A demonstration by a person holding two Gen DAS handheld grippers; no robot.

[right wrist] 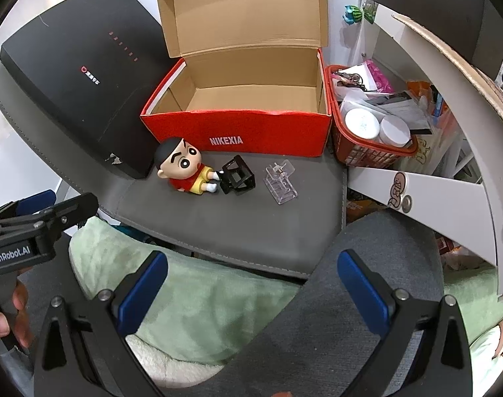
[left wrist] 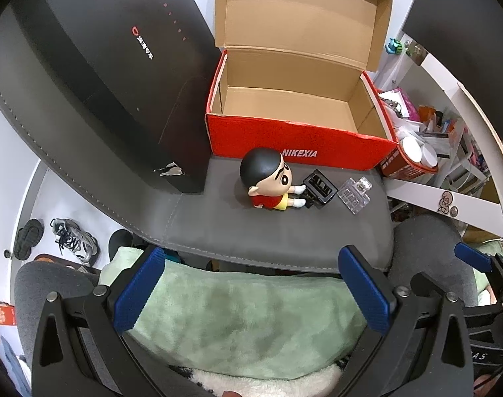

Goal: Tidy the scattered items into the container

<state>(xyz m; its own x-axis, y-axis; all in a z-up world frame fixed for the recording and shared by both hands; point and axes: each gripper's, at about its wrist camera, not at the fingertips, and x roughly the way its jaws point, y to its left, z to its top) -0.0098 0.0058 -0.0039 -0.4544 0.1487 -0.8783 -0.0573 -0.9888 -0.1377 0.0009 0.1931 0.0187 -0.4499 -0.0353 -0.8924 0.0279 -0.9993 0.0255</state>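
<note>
Currently both idle | left hand-held gripper and right hand-held gripper spread wide, empty, near edge | figurine, black frame, clear clip on tabletop before open red box | risk: figurine touches frame, grabbing either may drag the other; clear clip likely slips.

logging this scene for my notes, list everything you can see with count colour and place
shoe box: 1, red outside, brown inside, lid open, nothing inside, back of grey mat
cartoon figurine: 1, black hair, red shirt, yellow shorts, lying in front of box
black frame piece: 1, at figurine's feet
clear plastic piece: 1, transparent, right of black piece
black flat box: 1, left of shoe box
red basket: 1, full of clutter, right of shoe box
green blanket: 1, near edge
sneaker: 1 seen, grey, floor
left gripper: open, blue pads
right gripper: open, blue pads
</note>
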